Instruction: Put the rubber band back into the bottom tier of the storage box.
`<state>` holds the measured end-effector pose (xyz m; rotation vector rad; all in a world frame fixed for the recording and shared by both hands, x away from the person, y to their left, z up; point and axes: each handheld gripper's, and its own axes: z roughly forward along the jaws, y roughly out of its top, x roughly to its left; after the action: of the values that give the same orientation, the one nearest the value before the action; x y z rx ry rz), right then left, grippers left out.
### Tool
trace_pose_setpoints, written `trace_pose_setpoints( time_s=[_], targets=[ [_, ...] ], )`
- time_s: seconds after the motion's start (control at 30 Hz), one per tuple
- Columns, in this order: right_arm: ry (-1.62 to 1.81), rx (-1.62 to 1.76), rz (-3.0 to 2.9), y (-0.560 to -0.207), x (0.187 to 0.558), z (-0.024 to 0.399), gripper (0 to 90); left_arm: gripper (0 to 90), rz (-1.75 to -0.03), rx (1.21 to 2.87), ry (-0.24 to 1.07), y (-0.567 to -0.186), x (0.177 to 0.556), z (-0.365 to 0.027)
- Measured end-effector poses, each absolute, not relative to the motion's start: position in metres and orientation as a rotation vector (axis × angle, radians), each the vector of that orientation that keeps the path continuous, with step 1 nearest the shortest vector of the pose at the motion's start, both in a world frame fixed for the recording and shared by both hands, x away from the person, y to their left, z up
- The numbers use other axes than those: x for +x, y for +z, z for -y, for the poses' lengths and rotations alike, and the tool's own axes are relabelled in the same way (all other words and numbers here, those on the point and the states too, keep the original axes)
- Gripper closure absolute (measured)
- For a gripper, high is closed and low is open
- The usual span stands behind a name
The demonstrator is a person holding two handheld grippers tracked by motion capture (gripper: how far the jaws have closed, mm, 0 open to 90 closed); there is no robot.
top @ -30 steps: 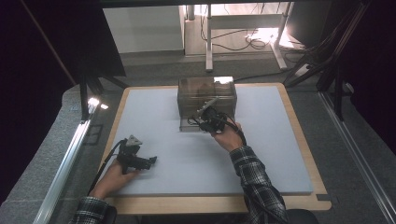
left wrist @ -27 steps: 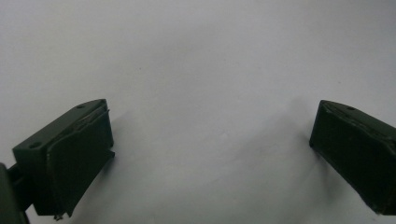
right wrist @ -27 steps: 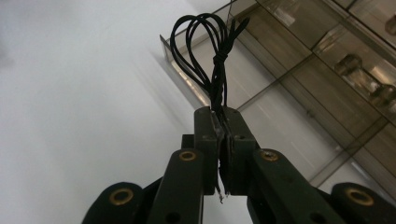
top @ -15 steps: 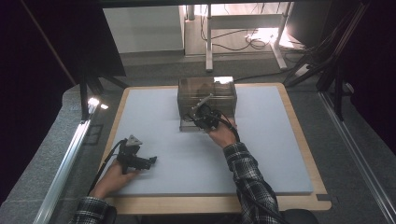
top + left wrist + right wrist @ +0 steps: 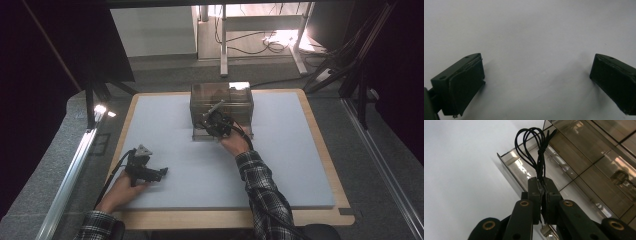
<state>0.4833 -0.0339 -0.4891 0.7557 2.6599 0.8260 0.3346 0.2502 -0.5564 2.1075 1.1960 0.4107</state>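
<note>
At the near left of the pale grey mat (image 5: 175, 165), in the high view, the left gripper (image 5: 159, 173) lies low on the surface in the person's left hand (image 5: 120, 187), its cable trailing back toward the table's edge. In the left gripper view its two black jaws stand wide apart with bare mat between them and nothing in their grasp. It sits well apart from the other hand.

Toward the middle of the table, near the far edge of the mat, stands a clear, smoky-tinted compartment box (image 5: 240, 97). The right gripper (image 5: 206, 121) hovers at the box's near left corner, carried by the right hand (image 5: 235, 144), whose plaid sleeve (image 5: 262, 192) reaches in from the bottom.

In the right gripper view the right gripper (image 5: 543, 185) has its jaws pressed together on a bundle of thin black cord (image 5: 537, 147). The cord is looped and knotted at its waist, and its loops stand up above the jaw tips. Behind it lies the compartment box (image 5: 584, 160), its glossy dividers running across the picture; the cord is held over the box's edge, where box and mat (image 5: 461, 170) meet.
</note>
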Motion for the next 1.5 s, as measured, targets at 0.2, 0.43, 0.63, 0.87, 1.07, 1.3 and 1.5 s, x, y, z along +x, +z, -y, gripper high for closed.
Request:
trace_pose_setpoints(
  time_s=[0.2,0.43,0.63,0.87,1.07,1.3,1.5],
  targets=[
    [0.823,0.766,-2.659,-0.492,0.486,0.032,84.5,0.0,-1.196,2.107,0.411,-0.556,0.335,-0.25],
    [0.806,0.765,-2.663,-0.495,0.49,0.029,83.4,0.0,-1.196,2.109,0.411,-0.556,0.335,-0.25],
    [0.797,0.756,-2.66,-0.495,0.492,0.025,81.3,0.0,-1.196,2.109,0.411,-0.556,0.335,-0.25],
    [0.794,0.748,-2.658,-0.492,0.49,0.025,78.6,0.0,-1.196,2.109,0.411,-0.556,0.335,-0.25],
    [0.8,0.739,-2.645,-0.488,0.488,0.027,75.7,0.0,-1.196,2.109,0.411,-0.556,0.335,-0.25],
    [0.824,0.72,-2.633,-0.484,0.483,0.03,72.6,0.0,-1.196,2.109,0.411,-0.556,0.335,-0.25],
    [0.829,0.706,-2.631,-0.482,0.479,0.031,70.5,0.0,-1.196,2.11,0.411,-0.556,0.335,-0.25]
  ],
)
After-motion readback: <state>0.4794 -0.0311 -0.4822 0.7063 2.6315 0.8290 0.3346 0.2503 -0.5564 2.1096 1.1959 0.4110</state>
